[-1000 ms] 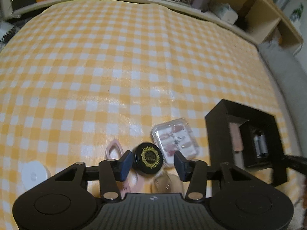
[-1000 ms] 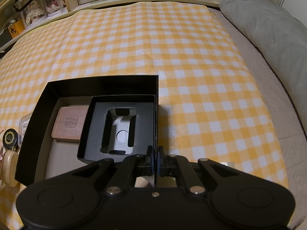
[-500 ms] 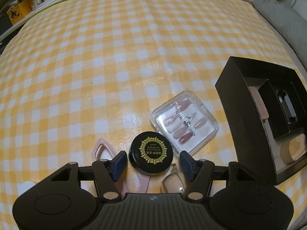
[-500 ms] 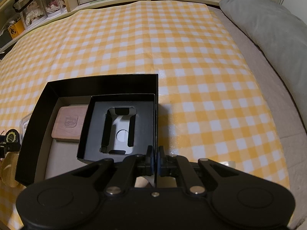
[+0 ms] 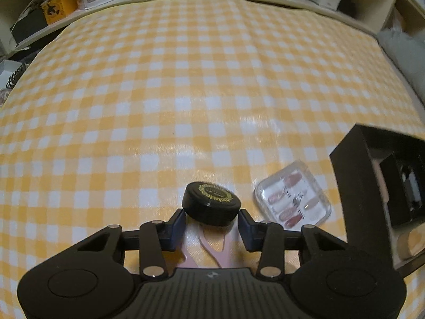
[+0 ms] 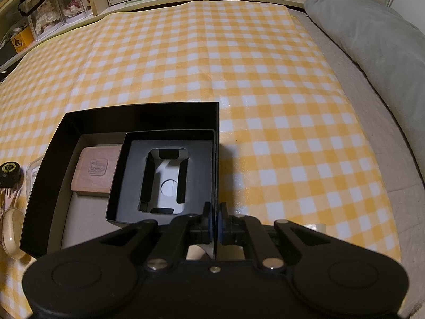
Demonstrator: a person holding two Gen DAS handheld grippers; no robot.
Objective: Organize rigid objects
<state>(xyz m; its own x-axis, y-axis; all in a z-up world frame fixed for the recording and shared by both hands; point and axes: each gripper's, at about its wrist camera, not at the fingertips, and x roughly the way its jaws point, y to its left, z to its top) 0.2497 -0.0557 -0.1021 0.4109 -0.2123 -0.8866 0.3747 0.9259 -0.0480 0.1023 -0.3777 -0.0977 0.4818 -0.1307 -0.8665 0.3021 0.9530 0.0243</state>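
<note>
My left tool (image 5: pixel 211 219) has just been closing and now pinches the black jar (image 5: pixel 211 203), lower centre; right tool (image 6: pixel 214 219) clamps the black box (image 6: pixel 140 113) wall; next, I carry the jar into the box.

Left wrist fisheye: sits behind the left gripper (image 5: pixel 211 219), looks steeply down, close over the checked cloth (image 5: pixel 186 93); shelves run along the frame's top edge.

Right wrist fisheye: same steep, close pitch from behind the right gripper (image 6: pixel 214 219).

Shared: black box (image 5: pixel 353 186) (image 6: pixel 138 114) at right edge versus lower left; round black jar (image 5: pixel 211 203) (image 6: pixel 9 172) bottom centre versus left edge.
</note>
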